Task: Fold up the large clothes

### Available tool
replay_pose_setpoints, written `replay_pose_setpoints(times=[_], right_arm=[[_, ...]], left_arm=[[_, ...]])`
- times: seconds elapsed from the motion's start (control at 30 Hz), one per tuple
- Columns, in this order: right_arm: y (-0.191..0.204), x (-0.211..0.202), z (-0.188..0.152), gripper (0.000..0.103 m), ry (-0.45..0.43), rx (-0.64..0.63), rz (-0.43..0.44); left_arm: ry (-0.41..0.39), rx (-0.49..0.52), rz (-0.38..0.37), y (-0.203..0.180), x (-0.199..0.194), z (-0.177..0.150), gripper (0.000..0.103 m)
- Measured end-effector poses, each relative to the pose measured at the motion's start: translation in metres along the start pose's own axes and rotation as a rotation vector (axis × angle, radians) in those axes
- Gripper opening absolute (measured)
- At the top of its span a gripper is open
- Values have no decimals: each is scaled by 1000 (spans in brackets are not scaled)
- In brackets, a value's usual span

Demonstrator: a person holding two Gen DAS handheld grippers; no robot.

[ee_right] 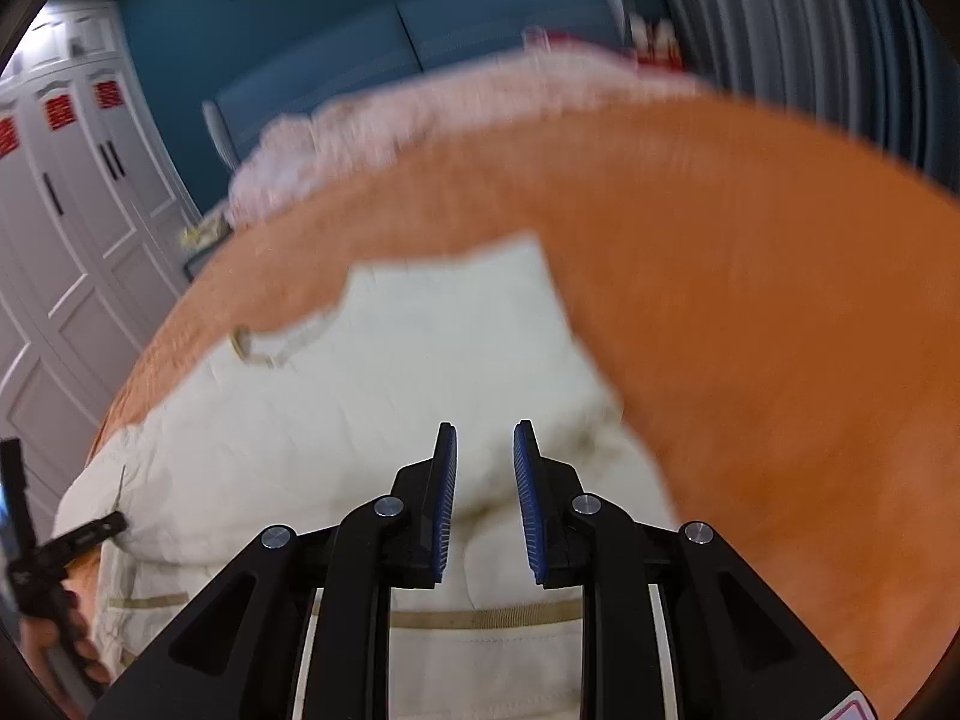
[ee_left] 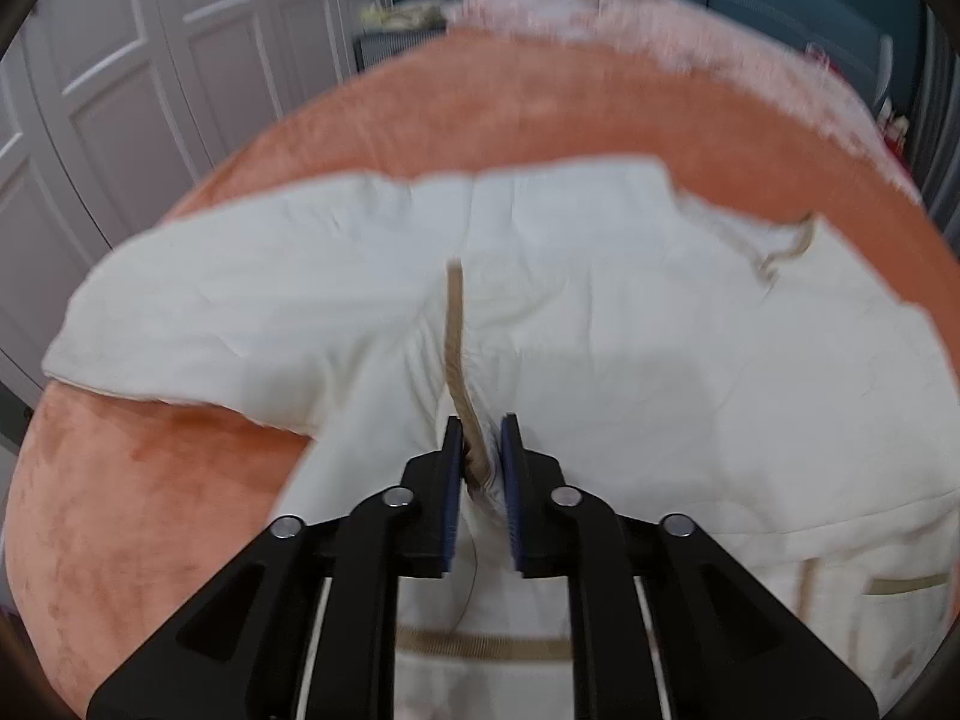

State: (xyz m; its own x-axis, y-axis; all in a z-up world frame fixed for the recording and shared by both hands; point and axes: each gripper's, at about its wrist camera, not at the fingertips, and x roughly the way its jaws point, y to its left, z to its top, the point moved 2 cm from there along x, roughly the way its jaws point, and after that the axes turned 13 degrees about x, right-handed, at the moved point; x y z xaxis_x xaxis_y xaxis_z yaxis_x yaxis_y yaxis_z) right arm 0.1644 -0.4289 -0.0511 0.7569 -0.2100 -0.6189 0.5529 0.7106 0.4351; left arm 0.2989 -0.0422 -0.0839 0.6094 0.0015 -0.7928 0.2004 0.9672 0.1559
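The left wrist view shows the left gripper (ee_left: 483, 438) with its jaws nearly together, pinching a raised fold of the cream garment (ee_left: 600, 330) along its tan trim strip (ee_left: 454, 324); the garment lies spread across the orange bedcover (ee_left: 540, 96). In the right wrist view the right gripper (ee_right: 485, 450) has its blue pads (ee_right: 528, 504) a little apart with a bulge of the same cream cloth between them, but I cannot tell whether they press on it. White wardrobe doors (ee_left: 150, 60) stand beyond the bed.
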Motion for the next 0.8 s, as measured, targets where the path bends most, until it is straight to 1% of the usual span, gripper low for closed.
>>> replay_pose_setpoints(times=[0.03,0.07,0.1,0.13,0.2,0.27,0.33,0.43,0.5,0.8], right_arm=[[4,-5,2,23,-12,-6,12],[11,-6,7,23,-11,-9,36],[18,-1,10,23,10,-16,61],[27,9,9,23,39,-32,70],[39,30,-1,23,92,-65,58],[48,55,-16,23,171,-88,47],[54,69,-25,23,209,-102,32],[50,81,-46,23,234,-121,3],[47,86,-53,23,236,-109,6],[44,93,-60,22,228,-101,15]], left_arm=[[-35,-5,20,-1,-12,2,30],[-55,-7,24,-3,-19,4,35],[-66,-11,16,-6,-23,6,41],[-66,-17,-3,-11,-22,8,42],[-28,-18,-25,-20,-8,9,42],[41,-22,-53,-28,13,6,42],[71,-12,-42,-33,27,0,42],[65,12,-18,-38,33,-3,42],[62,14,-17,-38,35,-4,42],[15,56,26,-43,38,-13,42]])
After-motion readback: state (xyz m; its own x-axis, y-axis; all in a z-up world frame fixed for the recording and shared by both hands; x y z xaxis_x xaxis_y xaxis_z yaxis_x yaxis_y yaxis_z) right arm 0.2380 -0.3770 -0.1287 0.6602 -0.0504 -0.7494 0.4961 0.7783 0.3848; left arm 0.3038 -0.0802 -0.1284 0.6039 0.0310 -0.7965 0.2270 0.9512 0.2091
